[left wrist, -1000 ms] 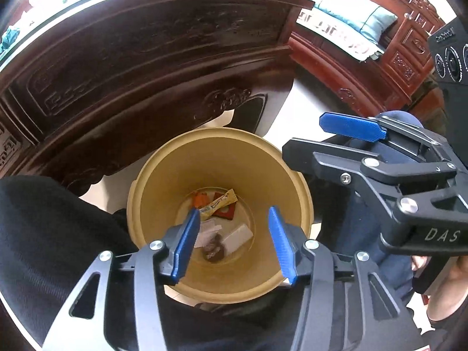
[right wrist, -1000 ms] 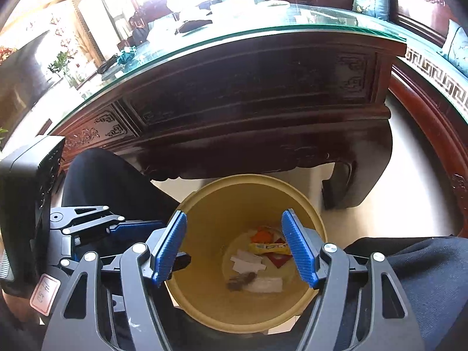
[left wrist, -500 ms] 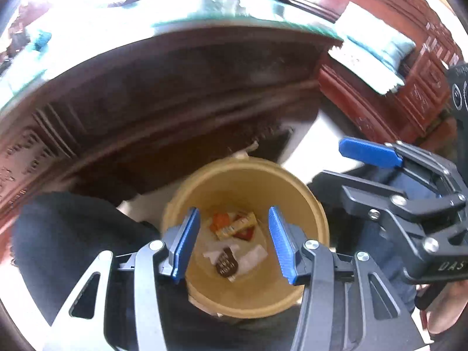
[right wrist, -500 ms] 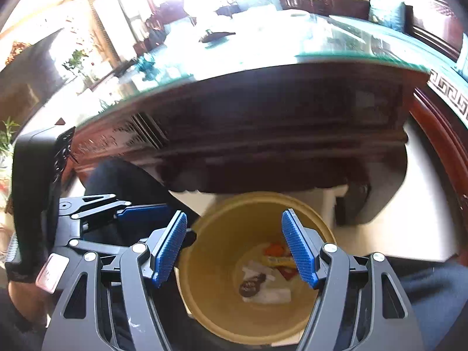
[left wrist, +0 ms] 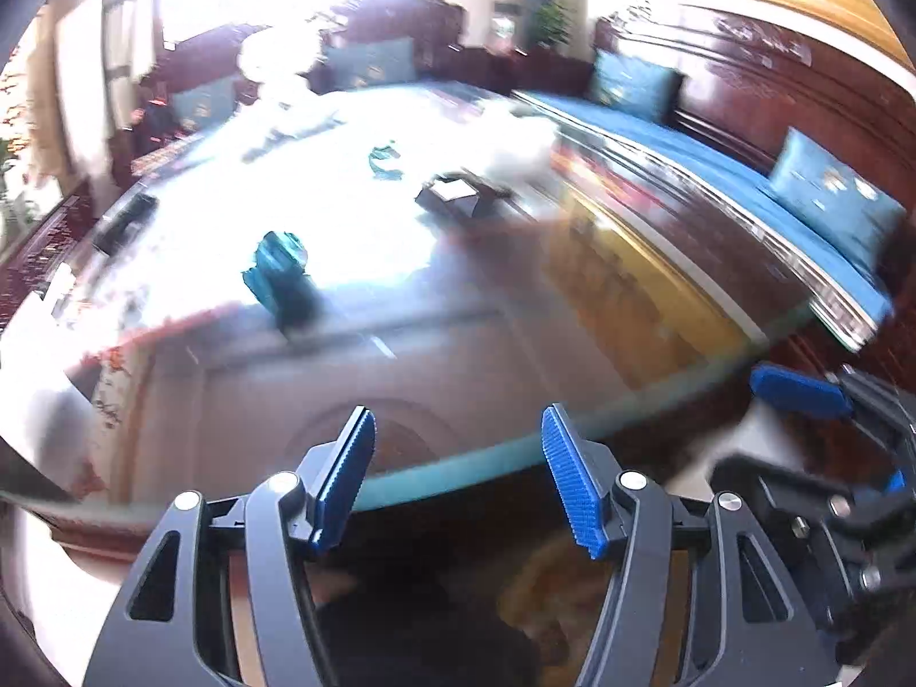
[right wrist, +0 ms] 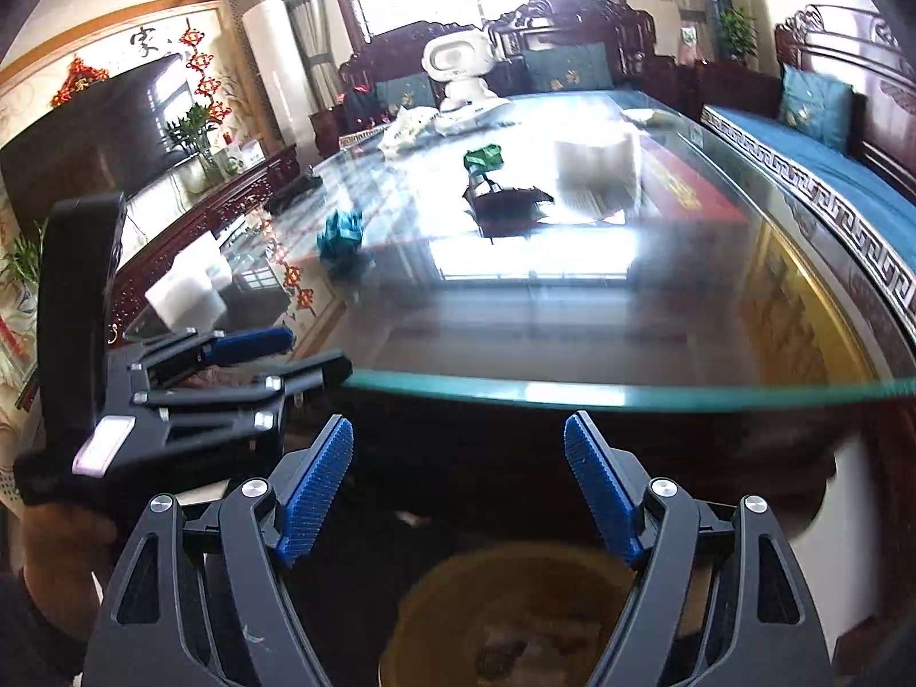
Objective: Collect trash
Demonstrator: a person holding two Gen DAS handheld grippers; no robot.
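Note:
Both grippers are open and empty, raised to the near edge of the glass-topped table [right wrist: 572,389]. My left gripper [left wrist: 458,481] faces a crumpled teal wrapper [left wrist: 277,272] on the glass, which also shows in the right wrist view [right wrist: 342,235]. A green crumpled wrapper [right wrist: 484,159] lies farther back, small in the left wrist view [left wrist: 385,162]. My right gripper [right wrist: 458,492] hangs over the yellow bin [right wrist: 515,618], which stands on the floor below the table edge with wrappers inside. The left gripper shows at the left of the right wrist view [right wrist: 240,366].
A black tray [right wrist: 506,200] with a white box [right wrist: 595,163] sits mid-table. A white block [right wrist: 186,292] stands at the left edge. A white robot toy [right wrist: 458,71] stands at the far end. A blue-cushioned wooden sofa [right wrist: 830,172] runs along the right.
Both grippers have lifted from looking down into the yellow bin to looking across the tabletop. Their jaws stay open. The bin has dropped to the bottom of the views.

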